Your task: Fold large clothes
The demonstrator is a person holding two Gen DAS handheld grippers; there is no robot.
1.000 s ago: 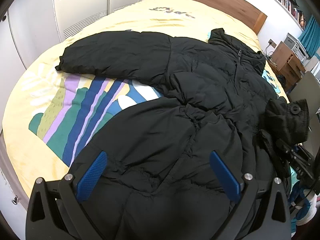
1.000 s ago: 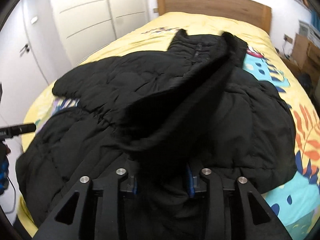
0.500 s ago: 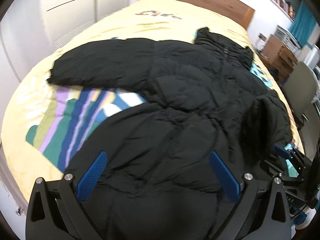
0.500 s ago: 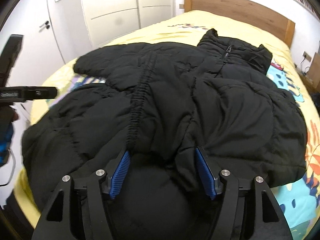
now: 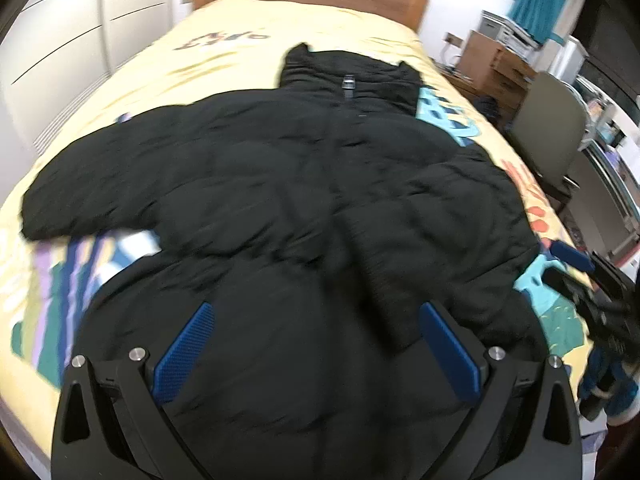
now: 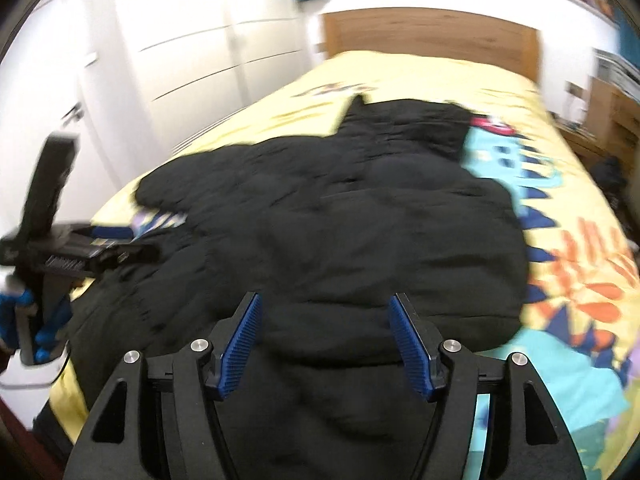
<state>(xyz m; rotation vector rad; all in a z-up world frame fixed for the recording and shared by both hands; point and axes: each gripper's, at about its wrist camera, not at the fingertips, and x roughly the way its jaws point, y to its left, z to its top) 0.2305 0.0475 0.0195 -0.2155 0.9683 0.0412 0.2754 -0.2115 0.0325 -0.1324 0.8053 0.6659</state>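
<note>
Jacket: the black puffer jacket (image 5: 320, 208) lies spread across the yellow patterned bedspread (image 5: 248, 52), collar (image 5: 348, 76) toward the far headboard, hem at the near edge under my fingers.
Right sleeve: folded in over the front, its ribbed cuff (image 5: 380, 296) lying on the body near my left gripper's right pad.
Left sleeve: out flat to the left side (image 5: 92, 196), not yet folded in.
Left gripper (image 5: 316, 348): my fingers are spread wide above the near hem, nothing between them.
Right gripper (image 6: 326, 340): my fingers stand apart over the near hem, gripping nothing; no fabric is pinched.
Step in hand: I judge one sleeve fold is done and both hands are free, between grasps.
Next move: probably the left sleeve. It calls for reaching far left to the cuff end, pinching through thick padding, and carrying it across the chest without dragging the body.
Caution: both views are blurred, so fine creases are unclear.
</note>
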